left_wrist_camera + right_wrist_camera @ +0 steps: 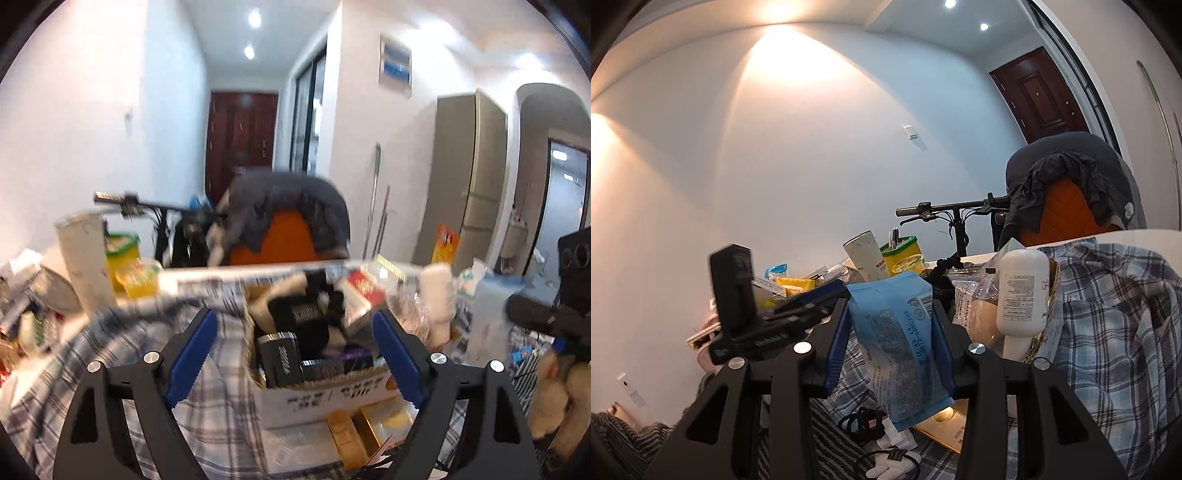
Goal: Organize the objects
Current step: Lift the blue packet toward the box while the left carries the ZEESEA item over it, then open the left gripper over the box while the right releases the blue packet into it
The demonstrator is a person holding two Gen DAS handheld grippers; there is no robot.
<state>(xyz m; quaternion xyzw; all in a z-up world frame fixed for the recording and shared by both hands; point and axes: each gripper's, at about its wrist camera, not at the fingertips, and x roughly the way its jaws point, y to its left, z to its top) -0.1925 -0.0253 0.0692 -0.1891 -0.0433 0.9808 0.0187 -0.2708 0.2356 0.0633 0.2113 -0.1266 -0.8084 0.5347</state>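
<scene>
- Two grippers work over a cluttered table draped with a plaid shirt (1115,314), and each is set for a different job.
- Left gripper (291,354): its blue jaws stand wide apart with nothing between them, poised above the open cardboard box (325,397); that suits a hand that has finished at the box, though I cannot tell what it dropped.
- The box is the collecting spot, judging by the black cases (282,360) and small packets already crowded inside it.
- Right gripper (892,350): its jaws are clamped on the blue pouch (897,347), pads pressing both side edges, so the pouch hangs upright and clear of the table.
- That pouch looks soft and flat, pale blue with printed text and a date code, slightly creased where it is pinched.
- A white bottle (1023,291) stands just beside it, leaning on a woven basket rim.
- Gold boxes (354,428) lie in front of the box, likely not yet sorted.
</scene>
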